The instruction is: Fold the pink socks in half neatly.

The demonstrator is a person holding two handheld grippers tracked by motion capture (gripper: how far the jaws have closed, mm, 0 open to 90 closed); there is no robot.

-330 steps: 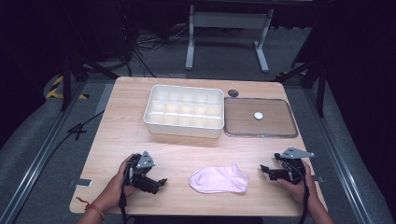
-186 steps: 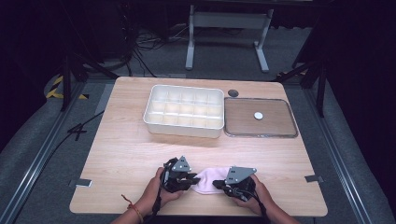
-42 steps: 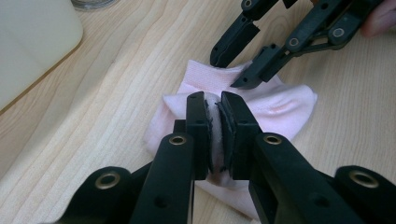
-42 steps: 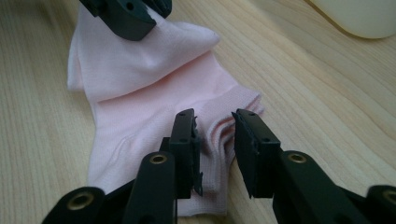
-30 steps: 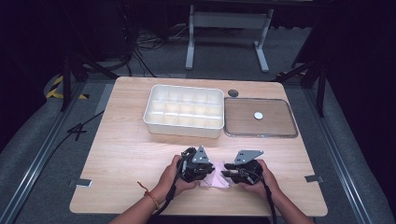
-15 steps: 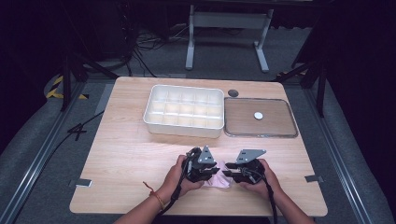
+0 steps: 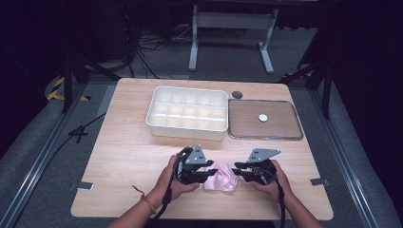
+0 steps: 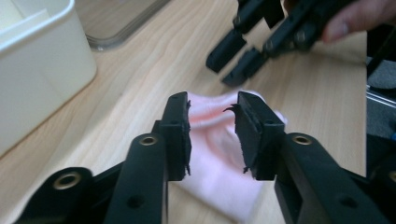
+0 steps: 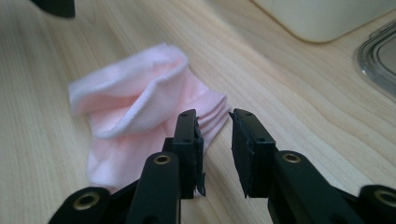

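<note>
Pink sock (image 7: pixel 221 176), folded and partly bunched, lies on the near middle of the wooden worktop (image 7: pixel 128 152), between the two hand-held tools. Left tool (image 7: pixel 209 174) comes in from the sock's left side; in the left gripper view (image 8: pixel 212 133) its jaws stand a narrow gap apart, having just been opening, with the pink cloth (image 8: pixel 219 154) seen through the gap and lying below them; neither pad presses on it. Right tool (image 7: pixel 236 168) comes in from the sock's right edge; in the right gripper view (image 9: pixel 214 149) its jaws stand a narrow gap apart, having just been closing, with bare wood showing in the gap. Its left jaw hangs over the stacked folded edge of the sock (image 9: pixel 140 112), whose cuff stands open as a raised loop; whether that jaw touches the cloth cannot be told. Both tools are held by a person's hands, left hand (image 7: pixel 173 180) and right hand (image 7: pixel 273 183). Farther back on the worktop stand a white compartmented bin (image 7: pixel 187 114) and, just beside it to the right, a clear flat lid (image 7: pixel 264 119) with a small white disc (image 7: pixel 263 117) on it. A dark round spot (image 7: pixel 237 94) lies behind the lid.
</note>
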